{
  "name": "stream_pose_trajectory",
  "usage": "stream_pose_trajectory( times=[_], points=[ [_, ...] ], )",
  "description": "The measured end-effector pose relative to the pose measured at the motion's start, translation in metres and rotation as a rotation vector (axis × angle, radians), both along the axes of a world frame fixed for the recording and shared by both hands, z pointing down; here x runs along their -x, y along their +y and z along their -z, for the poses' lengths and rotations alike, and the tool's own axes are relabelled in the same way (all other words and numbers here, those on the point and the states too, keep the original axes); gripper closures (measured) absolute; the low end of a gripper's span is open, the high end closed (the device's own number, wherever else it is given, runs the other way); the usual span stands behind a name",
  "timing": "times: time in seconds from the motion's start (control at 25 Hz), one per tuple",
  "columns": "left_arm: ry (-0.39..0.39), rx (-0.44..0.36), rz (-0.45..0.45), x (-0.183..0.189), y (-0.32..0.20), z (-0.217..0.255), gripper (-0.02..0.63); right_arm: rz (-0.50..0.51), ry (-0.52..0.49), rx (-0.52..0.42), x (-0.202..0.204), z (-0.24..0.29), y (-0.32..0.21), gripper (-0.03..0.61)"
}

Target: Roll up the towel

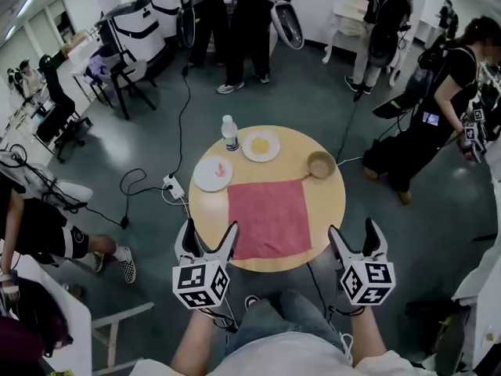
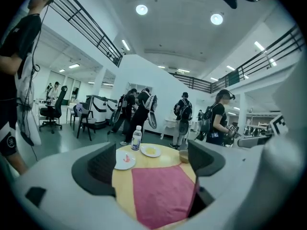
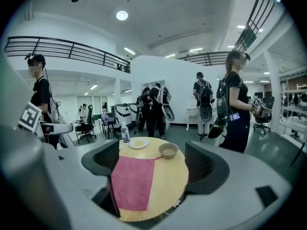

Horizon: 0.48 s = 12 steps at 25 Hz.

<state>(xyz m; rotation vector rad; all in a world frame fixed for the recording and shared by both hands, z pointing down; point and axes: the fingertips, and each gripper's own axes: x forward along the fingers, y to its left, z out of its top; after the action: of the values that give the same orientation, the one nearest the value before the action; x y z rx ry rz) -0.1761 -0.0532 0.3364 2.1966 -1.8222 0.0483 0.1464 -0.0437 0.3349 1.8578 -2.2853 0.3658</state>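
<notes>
Red square cloth towel lies flat and unrolled on the round wooden table, its near edge close to the rim. Left gripper and right gripper hover just off the table's near side, one towards each near corner. Both have their jaws spread wide, gripping nothing.

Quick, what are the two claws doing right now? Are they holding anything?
Left claw: open, holding nothing.
Right claw: open, holding nothing; neither claw touches the towel.
</notes>
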Motion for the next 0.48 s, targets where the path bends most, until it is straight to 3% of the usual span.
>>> stream_pose_trajectory(
  times=[0.32,0.48],
  points=[
    [-0.004,0.046,-0.074,-0.006,-0.022,-0.022,0.164,0.011,-0.002,0.006,0.006,-0.011,-0.025,0.152],
    [-0.032,0.074,-0.154,-0.014,-0.025,-0.033,0.179,0.054,-0.008,0.039,0.011,-0.023,-0.03,0.192]
  ],
)
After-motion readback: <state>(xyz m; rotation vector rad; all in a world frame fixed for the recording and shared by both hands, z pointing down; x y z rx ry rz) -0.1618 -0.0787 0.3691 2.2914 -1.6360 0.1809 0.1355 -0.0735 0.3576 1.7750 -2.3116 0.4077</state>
